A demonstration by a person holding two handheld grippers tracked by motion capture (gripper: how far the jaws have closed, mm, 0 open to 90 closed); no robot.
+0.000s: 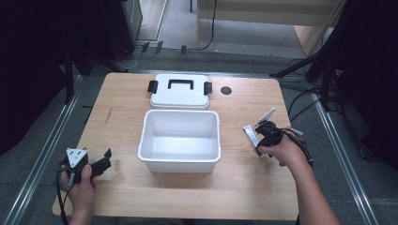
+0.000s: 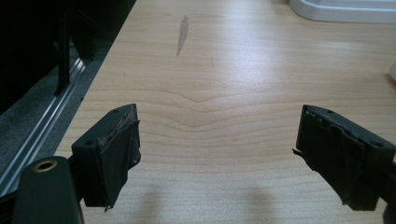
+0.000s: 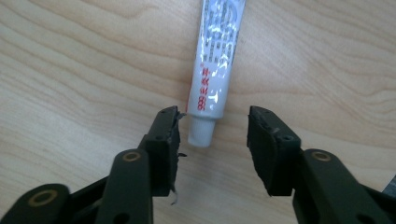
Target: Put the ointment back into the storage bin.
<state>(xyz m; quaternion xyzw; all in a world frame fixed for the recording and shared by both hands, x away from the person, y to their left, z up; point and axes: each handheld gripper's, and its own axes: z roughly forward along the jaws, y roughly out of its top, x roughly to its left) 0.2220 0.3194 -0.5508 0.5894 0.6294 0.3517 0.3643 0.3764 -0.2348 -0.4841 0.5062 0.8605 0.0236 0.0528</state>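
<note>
High view: wooden table (image 1: 141, 197) with a white bin (image 1: 179, 140) in the middle, open, nothing inside as far as I can see. Its lid (image 1: 179, 91), with a black handle and side clips, lies flat on the table just behind the bin, touching or nearly so. Right gripper (image 1: 261, 136) is right of the bin, tipped down over a small white tube (image 1: 250, 135) lying on the table. Left gripper (image 1: 104, 161) sits low near the front left corner, well apart from the bin, pointing toward it, nothing near it.

Left gripper view: jaws spread wide, nothing between them, just bare table. Edge of the lid (image 2: 343, 11) at top right. Released and idle.

Right gripper view: jaws apart, straddling the cap end of the tube (image 3: 211, 70). The tube lies flat on the wood, white with red print, cap pointing toward the camera. The cap sits between the two pads, closer to the left one; I can't tell if that pad touches it. Not clamped yet, gap clearly visible on the right pad side.

Progress, my read: early. The work looks like picking up the tube and putting it in the bin, maybe lid on after. Done: bin is open, right gripper is lined up on the tube. Left: squeeze, lift, carry over to the bin, drop; lid is off. Grip would land on the cap end, so the tube may droop or swing.
</note>
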